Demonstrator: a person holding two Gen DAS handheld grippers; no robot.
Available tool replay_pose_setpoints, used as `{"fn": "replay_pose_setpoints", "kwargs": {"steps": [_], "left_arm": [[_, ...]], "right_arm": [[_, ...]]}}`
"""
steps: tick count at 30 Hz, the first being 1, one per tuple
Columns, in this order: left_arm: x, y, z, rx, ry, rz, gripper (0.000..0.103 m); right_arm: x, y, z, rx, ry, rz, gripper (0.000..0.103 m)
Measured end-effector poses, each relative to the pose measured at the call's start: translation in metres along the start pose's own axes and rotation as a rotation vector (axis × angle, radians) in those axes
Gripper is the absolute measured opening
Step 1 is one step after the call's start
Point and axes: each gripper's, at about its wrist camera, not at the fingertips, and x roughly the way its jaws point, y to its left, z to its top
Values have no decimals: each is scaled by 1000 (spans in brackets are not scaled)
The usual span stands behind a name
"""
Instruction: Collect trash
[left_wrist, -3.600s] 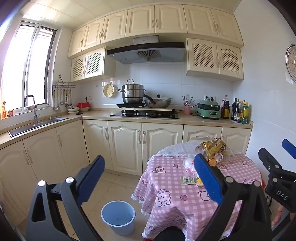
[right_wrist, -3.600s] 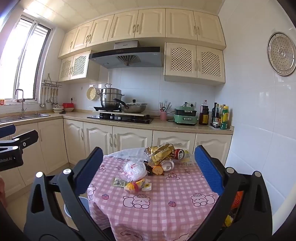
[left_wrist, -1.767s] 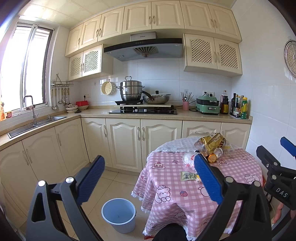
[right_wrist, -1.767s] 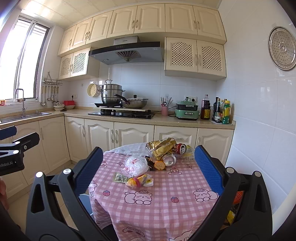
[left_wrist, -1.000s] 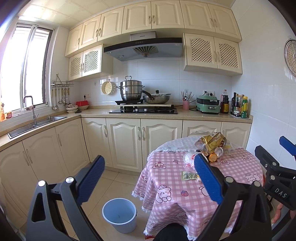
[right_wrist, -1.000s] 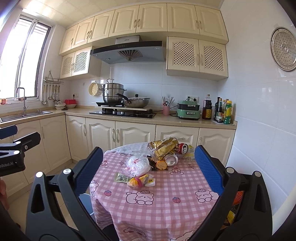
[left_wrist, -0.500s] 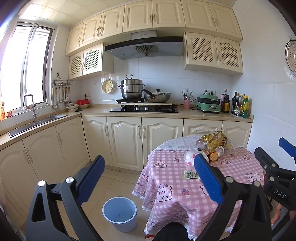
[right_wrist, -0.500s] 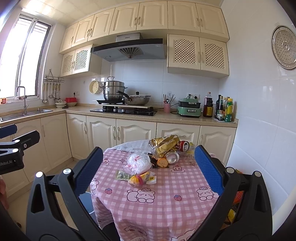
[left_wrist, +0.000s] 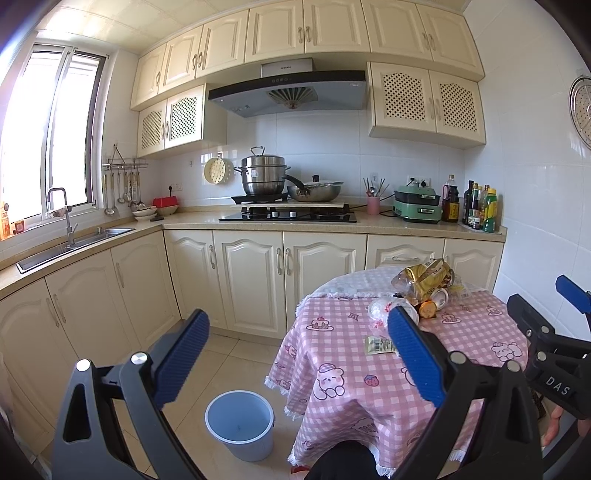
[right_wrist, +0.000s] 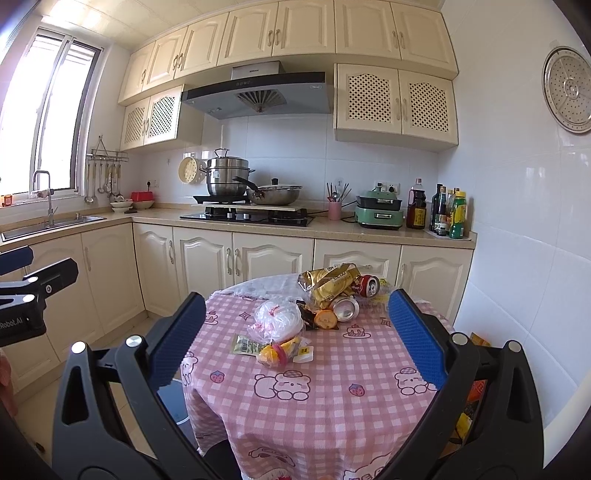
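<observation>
- Claws both gape wide and hold nothing: the left gripper (left_wrist: 295, 347) hangs over the floor beside the table, the right gripper (right_wrist: 295, 339) hangs above the near part of the tabletop, neither touching any trash.
- Pads (right_wrist: 413, 336) are blue, ribbed rubber on black, angular plastic arms with silver rivets.
- Trash sits in a loose heap on the far half of the round table (right_wrist: 332, 406), under a pink checked cloth printed with bears and strawberries.
- A crinkled gold foil bag (right_wrist: 328, 282) lies at the back, with a red can (right_wrist: 367, 285) on its side just beside it.
- A silver can (right_wrist: 345, 308) lies on its side in front of the bag, its round end facing the camera.
- A bunched clear plastic bag (right_wrist: 277, 317) sits to the left, with a flat green sachet (right_wrist: 245, 345) and small yellow wrappers (right_wrist: 277, 352) nearer the edge.
- A smooth, pale blue bucket (left_wrist: 240, 424) stands on the tiled floor left of the table, well apart from the heap.
</observation>
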Motion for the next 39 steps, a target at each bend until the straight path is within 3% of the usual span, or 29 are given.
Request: {"fn": "replay_pose_setpoints", "kwargs": {"steps": [18,26,34,39], "left_arm": [[19,1,-11,18,57,6,95],[66,0,-32,40,177,-22,95],[140,-34,-55,79,337,-182,95],[165,-42,-62,100,345,-146,95]], "right_arm": [[18,-10,-8,42,65,24,97],[62,-25,-38,123,200,35,97],[115,-45,-63,192,319,27,97],[154,-33,-70,175,378,66,97]]}}
